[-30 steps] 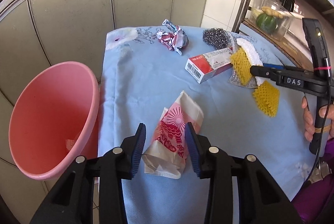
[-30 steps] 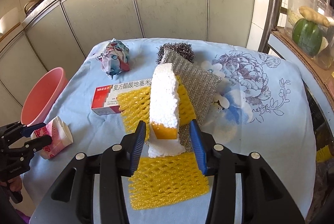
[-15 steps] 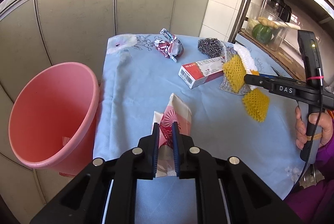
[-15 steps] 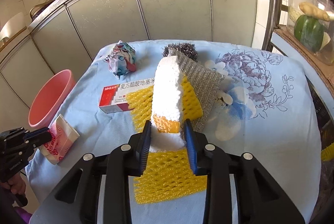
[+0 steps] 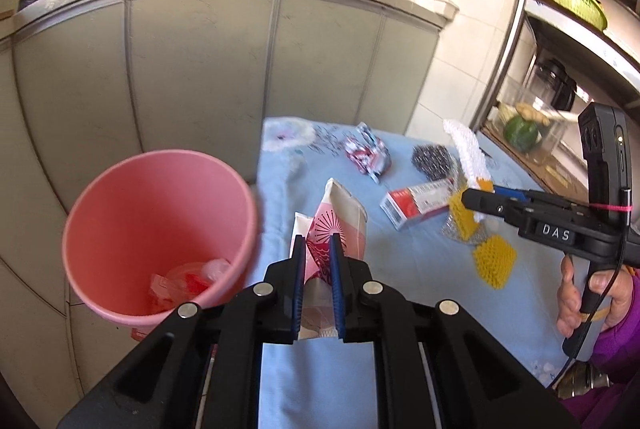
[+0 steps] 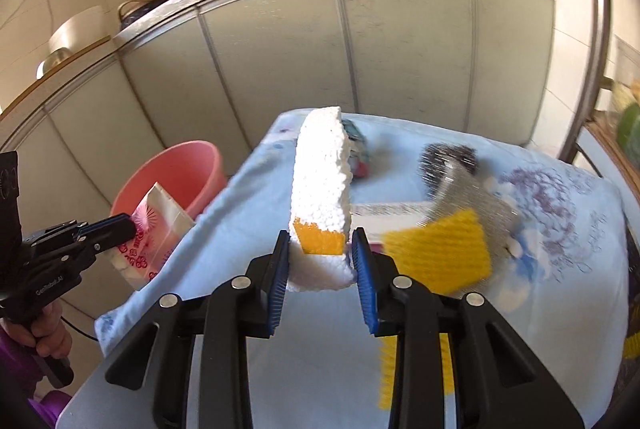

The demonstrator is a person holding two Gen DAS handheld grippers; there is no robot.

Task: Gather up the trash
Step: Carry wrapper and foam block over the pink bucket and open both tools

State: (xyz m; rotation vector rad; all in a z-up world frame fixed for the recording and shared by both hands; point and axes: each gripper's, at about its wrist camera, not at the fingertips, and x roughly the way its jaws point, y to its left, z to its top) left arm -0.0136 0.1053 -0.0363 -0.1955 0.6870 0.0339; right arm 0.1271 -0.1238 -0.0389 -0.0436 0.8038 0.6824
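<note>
- Holding a pink and white paper carton (image 5: pixel 336 217), the left gripper (image 5: pixel 318 261) has its blue fingers (image 5: pixel 298 269) squeezed tight on it.
- The carton is up off the bench (image 5: pixel 400 289), just beside the round pink plastic bucket (image 5: pixel 160 229).
- The bucket stands on the floor at the left edge of the bench, and some crumpled clear and red wrappers (image 5: pixel 184 281) lie at its bottom.
- The right gripper (image 6: pixel 322 261) has its fingers pressed on a long white foam block with an orange patch (image 6: pixel 322 189).
- The foam block points up, lifted above the bench's light blue flowered cloth (image 6: pixel 560 229).
- Lying on the cloth are a red and white cardboard box (image 5: pixel 416 203), a yellow foam net (image 6: pixel 440 249), a grey metal scrubbing pad (image 6: pixel 468 197) and a dark steel wool ball (image 5: pixel 432 157).
- A crumpled red and white wrapper ball (image 5: pixel 366 153) sits near the far end of the cloth.
- The right-hand view is blurry on its right side.
</note>
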